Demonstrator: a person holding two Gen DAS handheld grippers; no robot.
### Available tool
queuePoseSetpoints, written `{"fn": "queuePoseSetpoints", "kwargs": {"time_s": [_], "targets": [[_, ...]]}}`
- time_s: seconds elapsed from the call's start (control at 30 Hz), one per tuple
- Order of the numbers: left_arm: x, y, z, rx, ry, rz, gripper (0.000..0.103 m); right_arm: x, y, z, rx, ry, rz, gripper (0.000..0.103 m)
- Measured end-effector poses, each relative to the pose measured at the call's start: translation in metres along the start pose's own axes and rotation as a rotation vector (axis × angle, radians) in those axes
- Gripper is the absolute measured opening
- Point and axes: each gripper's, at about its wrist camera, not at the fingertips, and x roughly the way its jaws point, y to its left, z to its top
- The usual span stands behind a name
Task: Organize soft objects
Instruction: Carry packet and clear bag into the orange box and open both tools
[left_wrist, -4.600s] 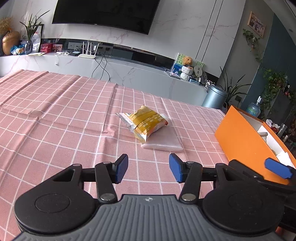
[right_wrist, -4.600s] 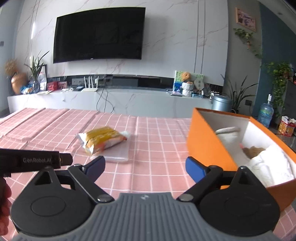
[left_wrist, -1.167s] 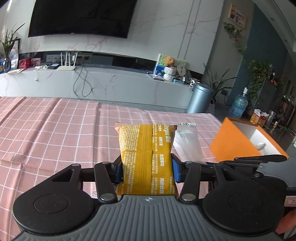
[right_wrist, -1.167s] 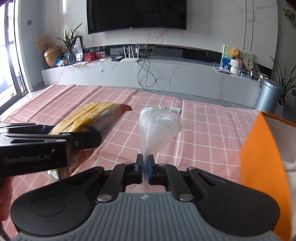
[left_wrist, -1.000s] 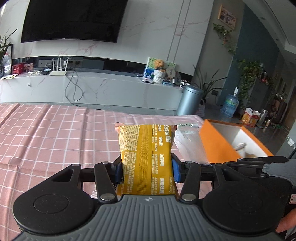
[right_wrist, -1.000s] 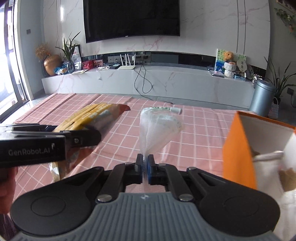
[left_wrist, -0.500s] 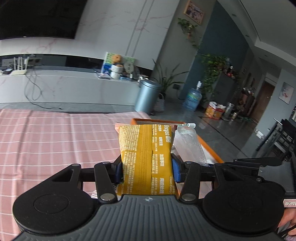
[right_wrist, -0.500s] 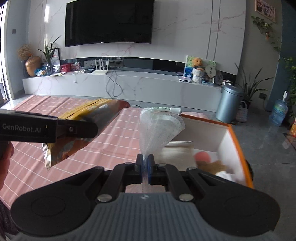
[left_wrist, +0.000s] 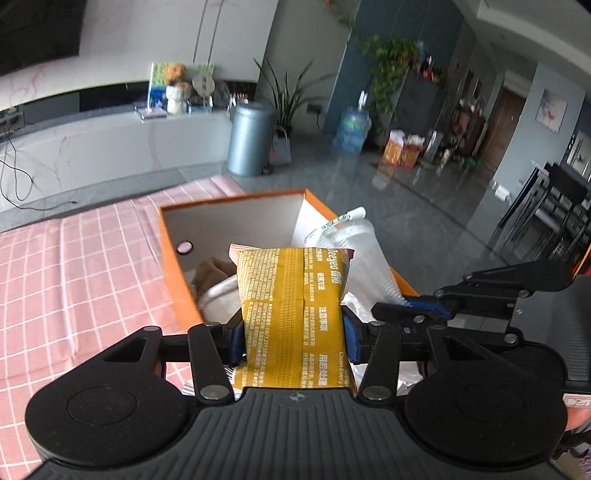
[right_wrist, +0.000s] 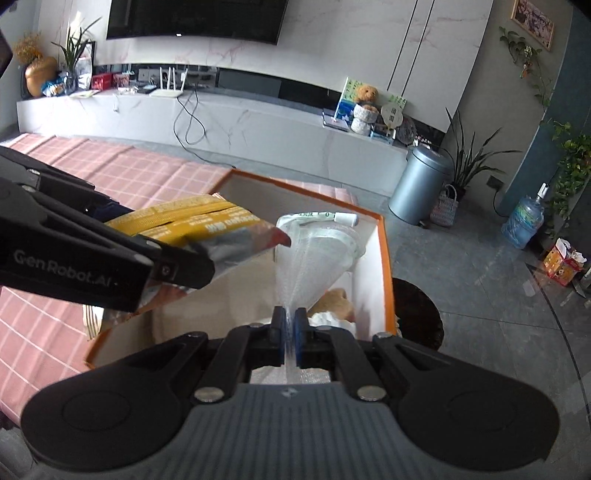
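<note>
My left gripper (left_wrist: 293, 338) is shut on a yellow snack packet (left_wrist: 291, 310) and holds it above the open orange box (left_wrist: 168, 258). The packet also shows in the right wrist view (right_wrist: 207, 221). My right gripper (right_wrist: 291, 336) is shut on a clear plastic bag (right_wrist: 314, 254), held over the same orange box (right_wrist: 386, 273); the bag also shows in the left wrist view (left_wrist: 364, 254). Inside the box lie white cloth (left_wrist: 218, 299) and a brown soft thing (right_wrist: 334, 301).
The box stands at the edge of the table with the pink checked cloth (left_wrist: 74, 266). Beyond it is grey floor with a metal bin (right_wrist: 419, 184) and a water bottle (right_wrist: 524, 221). A long white cabinet (right_wrist: 221, 122) runs along the back wall.
Both grippers have moved right with their loads, from over the pink cloth to above the orange box, and tilted down toward its inside. Both stay shut.
</note>
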Motion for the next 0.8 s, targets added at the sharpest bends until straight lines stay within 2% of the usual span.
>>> {"fn": "queuePoseSetpoints", "kwargs": {"time_s": [0.37,0.57,0.67,0.8], "targets": [[0.054,-0.01,-0.004,0.089,0.131,0.048,0.057,0.042,-0.006,-0.012,-0.012,0.102,0.042,0.003],[0.068,-0.017,-0.005,0.113,0.171,0.048,0.057,0.054,-0.006,-0.01,-0.014,0.132,0.063,0.004],[0.076,-0.015,-0.008,0.088,0.202,0.042,0.057,0.059,-0.004,-0.011,-0.033,0.146,0.07,0.004],[0.079,-0.018,-0.008,0.11,0.208,0.057,0.057,0.064,-0.003,-0.008,-0.033,0.156,0.081,0.005]]}}
